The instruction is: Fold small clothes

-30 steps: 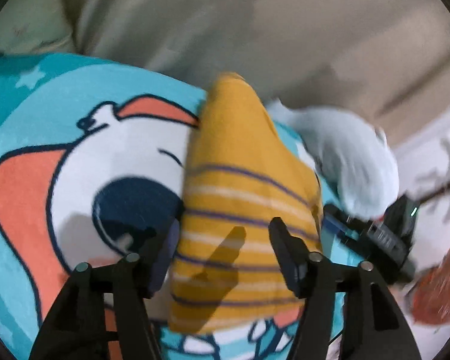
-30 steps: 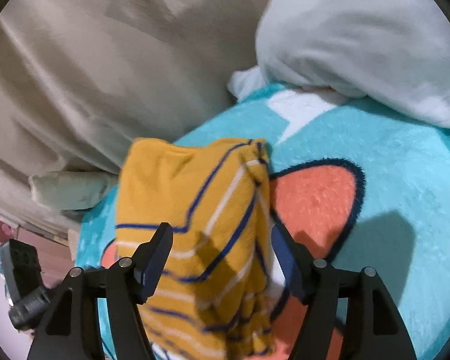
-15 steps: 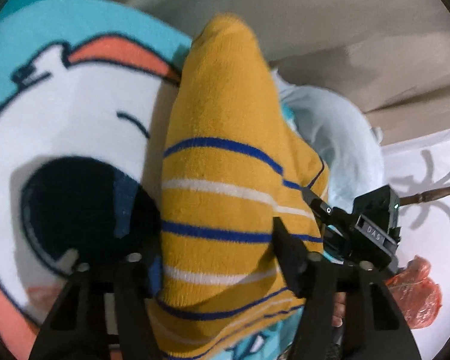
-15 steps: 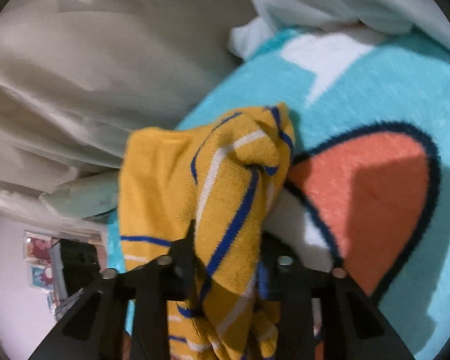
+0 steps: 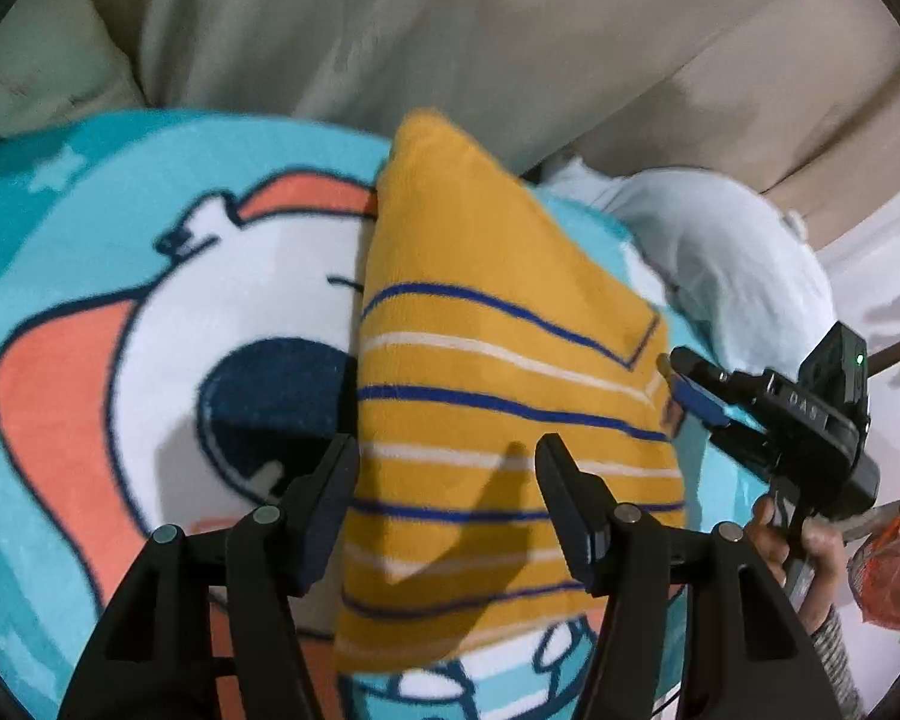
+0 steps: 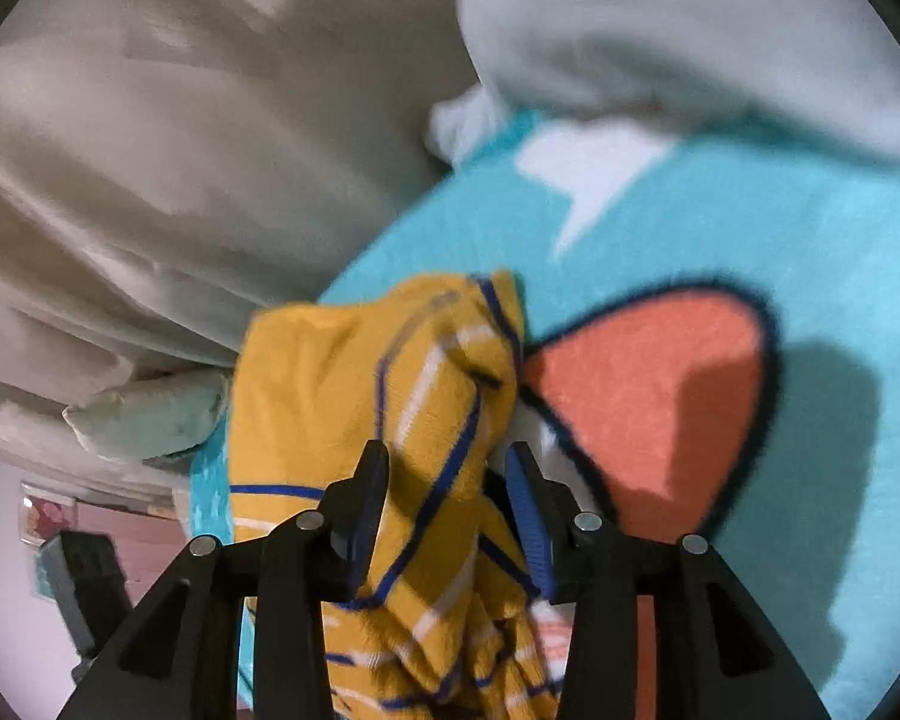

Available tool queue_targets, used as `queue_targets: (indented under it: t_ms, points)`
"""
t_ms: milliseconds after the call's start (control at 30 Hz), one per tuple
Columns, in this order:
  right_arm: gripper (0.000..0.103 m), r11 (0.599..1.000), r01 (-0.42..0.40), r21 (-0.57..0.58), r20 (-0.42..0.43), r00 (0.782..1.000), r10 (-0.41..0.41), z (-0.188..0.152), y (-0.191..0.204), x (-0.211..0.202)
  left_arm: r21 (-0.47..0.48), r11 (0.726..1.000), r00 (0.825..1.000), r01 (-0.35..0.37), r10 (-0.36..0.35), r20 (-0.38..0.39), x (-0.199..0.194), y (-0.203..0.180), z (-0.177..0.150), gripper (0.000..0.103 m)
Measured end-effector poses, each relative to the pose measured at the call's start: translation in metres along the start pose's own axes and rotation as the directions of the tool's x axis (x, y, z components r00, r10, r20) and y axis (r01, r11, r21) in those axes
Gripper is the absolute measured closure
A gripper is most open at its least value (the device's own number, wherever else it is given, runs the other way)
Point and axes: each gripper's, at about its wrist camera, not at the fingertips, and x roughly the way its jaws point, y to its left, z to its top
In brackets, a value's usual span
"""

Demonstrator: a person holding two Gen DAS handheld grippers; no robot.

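**Status: one garment, two tongs**

One mustard-yellow knitted garment with blue and white stripes (image 5: 486,420) lies on one turquoise fleece blanket printed with a cartoon face (image 5: 90,276). The left tongs (image 5: 444,468) stand with jaws spread, above the near part of the garment, gripping nothing. The right tongs (image 6: 444,480) have jaws partly parted, with a bunched fold of the garment (image 6: 390,420) between them; contact cannot be determined. One pale-blue cloth bundle (image 5: 720,252) lies at the far right.

Both hand-held grippers (image 5: 444,468) (image 6: 444,480) agape
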Motion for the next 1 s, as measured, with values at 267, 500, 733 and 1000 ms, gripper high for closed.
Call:
queue_targets:
  t_ms: [267,500,733,1000]
  points:
    - [0.058,0.974,-0.094,-0.205,0.038,0.994,0.104,0.005,0.087,-0.015,-0.032,0.999,0.997,-0.021,0.024,0.072,-0.031,0.002,-0.033,0.043]
    - [0.061,0.941,-0.28,-0.191,-0.225,0.946,0.235,-0.006,0.139,0.09,0.015,0.994,0.991,-0.104,0.103,0.088,-0.053,0.014,-0.059,0.043]
    - [0.082,0.977,-0.043,-0.207,-0.202,0.979,0.001,0.025,0.134,0.171,0.0,0.995,0.992,-0.1,0.1,0.077,-0.064,0.038,-0.067,0.043]
    - [0.068,0.988,-0.107,-0.112,-0.087,0.991,0.098,0.022,0.107,0.107,0.017,0.998,0.996,-0.056,0.055,0.069,-0.068,0.053,-0.054,0.043]
